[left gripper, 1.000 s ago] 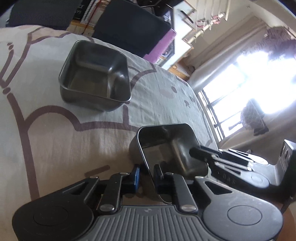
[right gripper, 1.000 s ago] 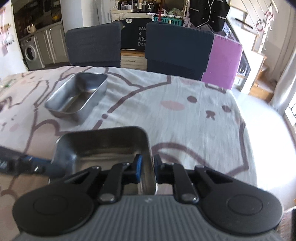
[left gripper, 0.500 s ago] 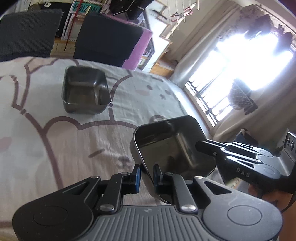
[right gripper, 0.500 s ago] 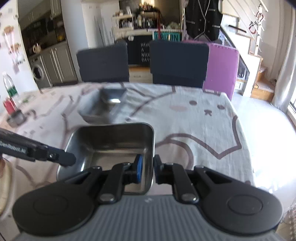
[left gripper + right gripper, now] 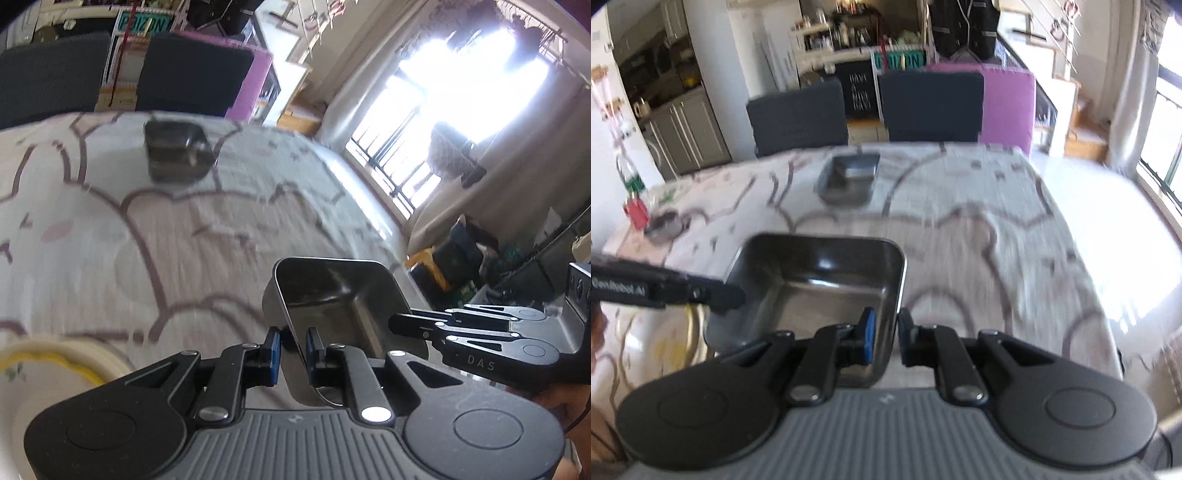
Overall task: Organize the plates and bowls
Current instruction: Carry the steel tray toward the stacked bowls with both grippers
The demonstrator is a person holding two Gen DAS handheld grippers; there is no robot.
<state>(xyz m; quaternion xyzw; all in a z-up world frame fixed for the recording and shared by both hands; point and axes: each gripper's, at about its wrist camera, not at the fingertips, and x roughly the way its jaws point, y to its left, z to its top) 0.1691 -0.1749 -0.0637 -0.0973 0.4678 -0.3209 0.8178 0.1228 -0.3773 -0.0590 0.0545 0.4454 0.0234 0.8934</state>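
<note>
Nearest, a square steel bowl (image 5: 820, 291) is carried between both grippers, clear of the bench (image 5: 997, 236). The right gripper (image 5: 884, 341) has its jaws narrow and clamped on the bowl's near right wall, one pad inside and one outside. The left gripper (image 5: 292, 350) pinches the opposite wall the same way, jaws narrow; in the right view its fingers (image 5: 713, 295) reach in from the left edge to the bowl's left rim. Each hand therefore has one side, with the bowl's opening facing up and somewhat tilted toward the left camera.

Just below and left of the bowl, at the near left corner of the bench, lies a cream plate (image 5: 55, 365) with a yellow pattern; whether the bowl is over it or only beside it I cannot tell.

Far ahead, toward the far edge and well apart, stands a second bowl (image 5: 849, 177), same kind, upright, its long axis running away from the jaws. If nesting is the aim, the held bowl must travel forward and slightly left, turned to match that axis.
</note>
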